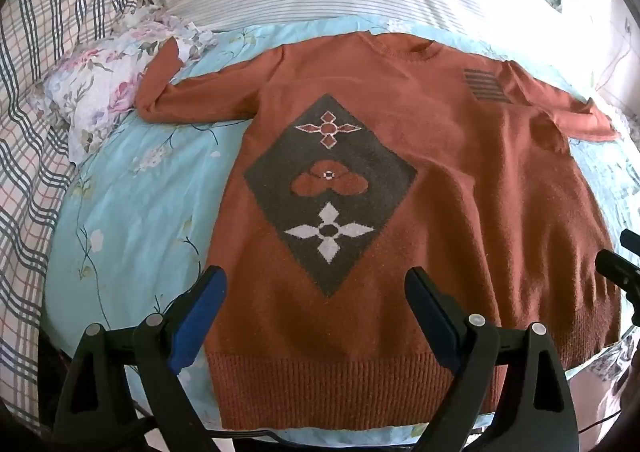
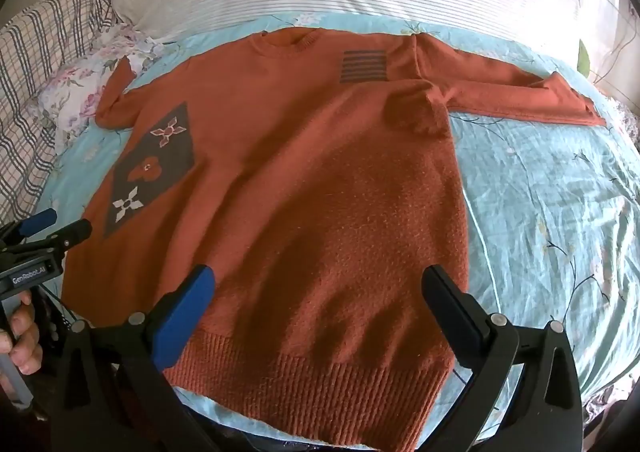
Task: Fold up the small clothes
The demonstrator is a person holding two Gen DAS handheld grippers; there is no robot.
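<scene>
Sweater (image 1: 440,179) lay flat on the bed (image 1: 132,211), just ahead of both grippers. Left gripper (image 1: 316,284) and right gripper (image 2: 320,284) hovered with jaws apart, empty. Folding seemed unstarted; next probably needs a sleeve pinched.

The one thing you could read was the white lettering "GenRobot.AI" on the black body of the left gripper (image 2: 56,230), seen from the right wrist view at the picture's left edge, just above your hand (image 2: 22,336). The sweater (image 2: 304,179) bore only knitted signs without letters: a striped patch near its collar edge and a dark diamond with three flower shapes. Nothing else was legible.
</scene>
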